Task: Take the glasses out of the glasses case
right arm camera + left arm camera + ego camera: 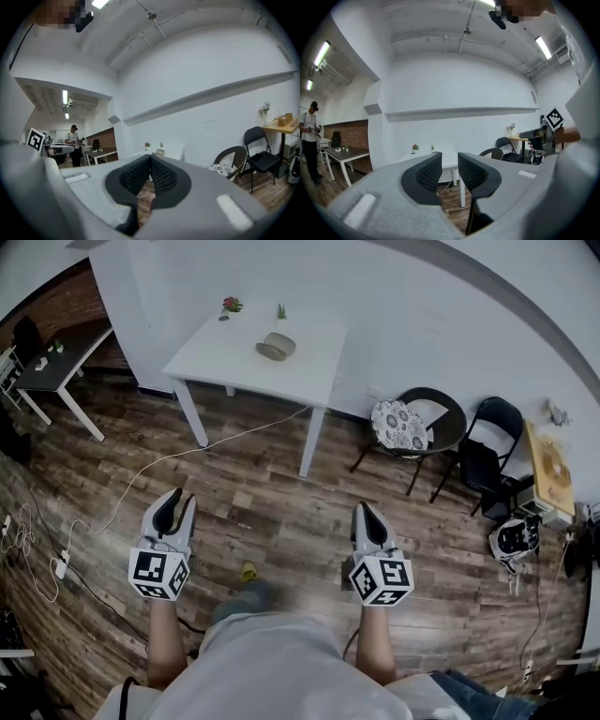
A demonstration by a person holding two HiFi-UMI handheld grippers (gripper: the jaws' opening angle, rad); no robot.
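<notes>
A tan oval glasses case lies shut on the white table far ahead of me, by the wall. In the right gripper view the glasses case is a small shape on that table; the left gripper view does not show it. Both grippers hang over the wooden floor, well short of the table. My left gripper has a narrow gap between its jaws and holds nothing. The jaws of my right gripper meet at the tips with nothing between them. No glasses are visible.
Two small potted plants stand at the table's back edge. To the right are a round black chair with a patterned cushion, a black folding chair and a wooden side table. A white cable crosses the floor. A person stands by a dark table.
</notes>
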